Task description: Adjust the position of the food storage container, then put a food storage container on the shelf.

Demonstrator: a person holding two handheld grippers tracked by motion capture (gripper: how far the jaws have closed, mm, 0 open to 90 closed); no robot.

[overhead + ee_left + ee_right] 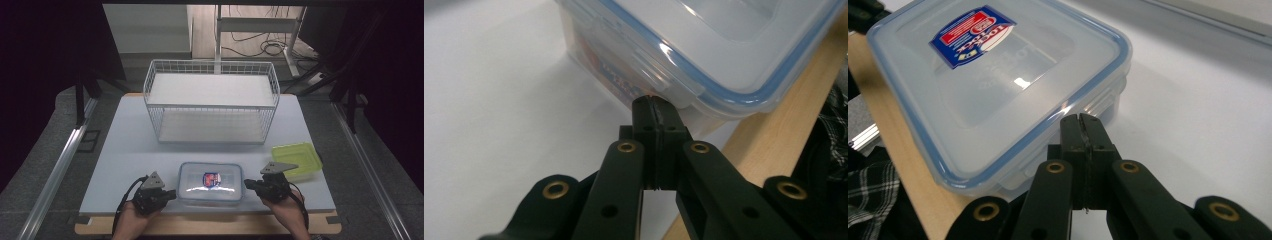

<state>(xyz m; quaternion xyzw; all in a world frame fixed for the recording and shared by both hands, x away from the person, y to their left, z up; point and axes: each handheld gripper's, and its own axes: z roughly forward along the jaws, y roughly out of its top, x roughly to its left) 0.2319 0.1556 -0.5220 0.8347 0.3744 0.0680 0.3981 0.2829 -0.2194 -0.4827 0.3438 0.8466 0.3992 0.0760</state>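
The box (211, 183), a clear lidded container with a blue seal and a red-and-blue label, lies flat at the near edge of the table (125, 150), in front of the wire basket (211, 100) and beside the green lid (297, 157). The left gripper (170, 194) and right gripper (248, 184) flank its two short ends, each with its jaws pressed together and nothing between them. This mirrored placement suits work on the side latches: closed tips act as a narrow pusher or lever against a flap. In the left gripper view, the closed tips (655, 102) sit at the lower edge of a latch (659, 70) on the box (704, 45); contact appears likely, but the tips cover the meeting point, so it cannot be confirmed. In the right gripper view, the tips (1082, 120) stand just beside the latch (1100, 102) on the box (993, 75), apparently short of touching. The box contents are hard to make out through the glare on the lid. The long-side latches are not clearly discernible.
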